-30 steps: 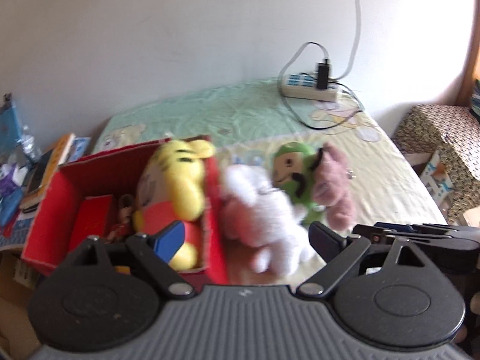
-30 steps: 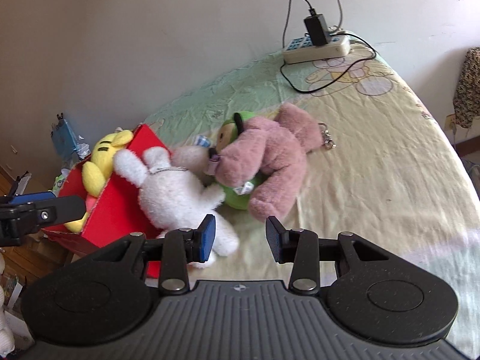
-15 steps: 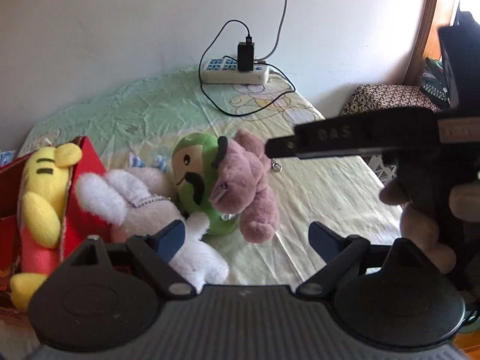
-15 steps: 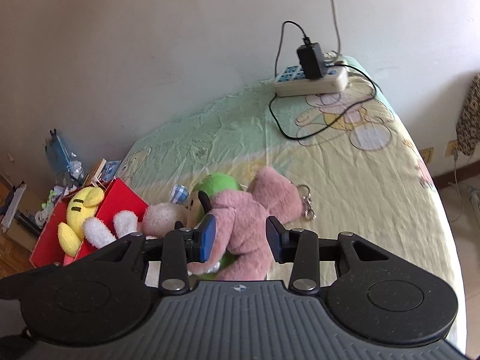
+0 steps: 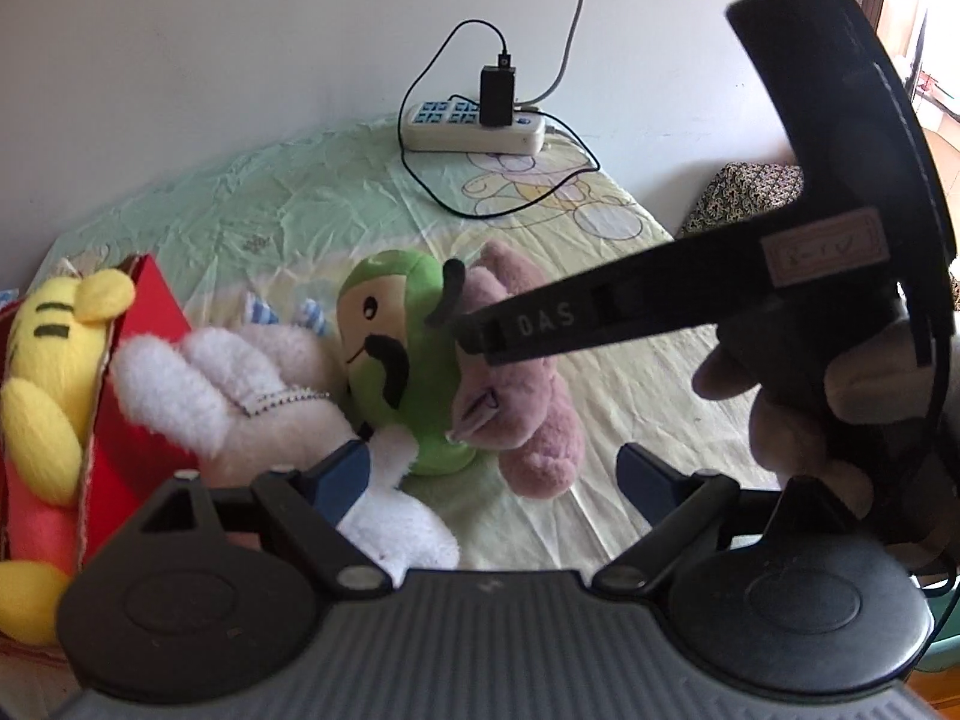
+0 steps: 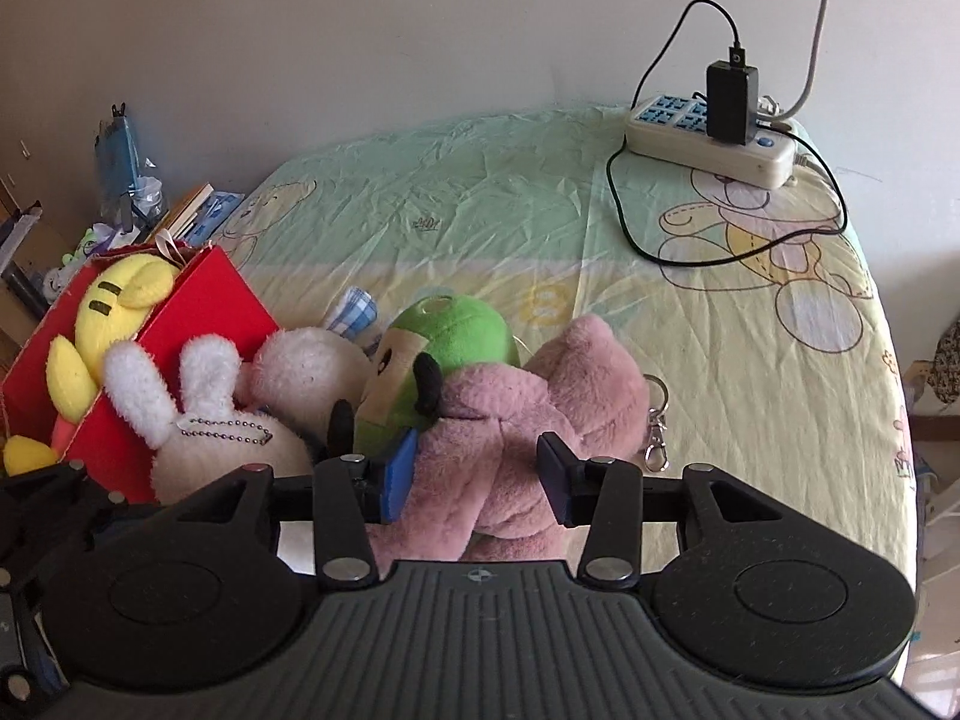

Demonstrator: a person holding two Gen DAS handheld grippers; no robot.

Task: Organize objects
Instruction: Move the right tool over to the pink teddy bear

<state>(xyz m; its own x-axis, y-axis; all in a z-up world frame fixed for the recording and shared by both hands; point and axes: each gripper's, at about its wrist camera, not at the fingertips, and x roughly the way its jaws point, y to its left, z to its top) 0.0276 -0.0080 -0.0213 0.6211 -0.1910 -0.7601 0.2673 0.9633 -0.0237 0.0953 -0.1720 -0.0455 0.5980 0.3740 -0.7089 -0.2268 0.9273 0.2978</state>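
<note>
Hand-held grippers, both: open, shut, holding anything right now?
Left hand-held gripper: open, holding nothing.
Right hand-held gripper: jaws opening around the pink plush, not gripping it.

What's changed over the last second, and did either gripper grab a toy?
The right gripper closed in on the pink plush pig, which now sits between its opening jaws, not gripped. The left gripper swung from the red cardboard box toward the toys, open and empty. The toys stayed put.
</note>
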